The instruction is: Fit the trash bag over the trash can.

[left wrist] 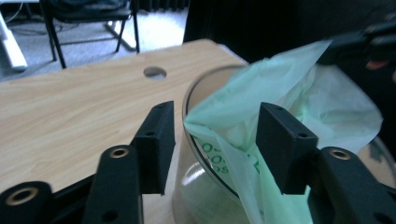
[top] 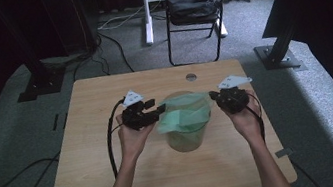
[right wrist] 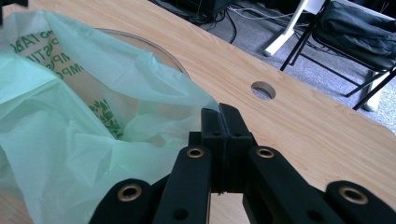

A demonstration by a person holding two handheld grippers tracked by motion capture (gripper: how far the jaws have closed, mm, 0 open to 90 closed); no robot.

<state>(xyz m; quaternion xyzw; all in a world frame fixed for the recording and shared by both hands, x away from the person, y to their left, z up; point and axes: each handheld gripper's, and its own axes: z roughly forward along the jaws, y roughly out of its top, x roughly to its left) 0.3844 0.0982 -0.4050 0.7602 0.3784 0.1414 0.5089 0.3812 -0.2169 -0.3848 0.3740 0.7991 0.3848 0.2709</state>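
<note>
Left gripper (top: 156,111) sits at the left side of the clear round plastic bin (top: 188,140) in the middle of the light wooden table (top: 97,150). In the left gripper view its jaws stand well apart, straddling the bin's rim (left wrist: 196,88). A fold of the thin pale-green plastic bag liner (left wrist: 261,107) with green print rises between them, lying against the inner face of the right-hand jaw, but the pads do not press on it, so nothing is held on this side.

The liner itself (top: 184,113) is draped over the bin's mouth and sags inside, with its upper edge running crosswise from one gripper to the other. That left-to-right line is its long axis, and the bin's opening lies under it.

Right gripper (top: 216,96) is at the bin's right side. In the right gripper view its jaws are pressed together, and the liner's edge (right wrist: 140,112) runs right up to their tips. It looks pinched there, though the film between the pads is too thin to make out with certainty.

Judging from this, the coming move turns on the left side. The loose left edge lies just inside and above the rim, straight ahead of the left gripper and closest to it. It likely needs gripping again and drawing outward and down over the rim while the right side holds the liner taut.
</note>
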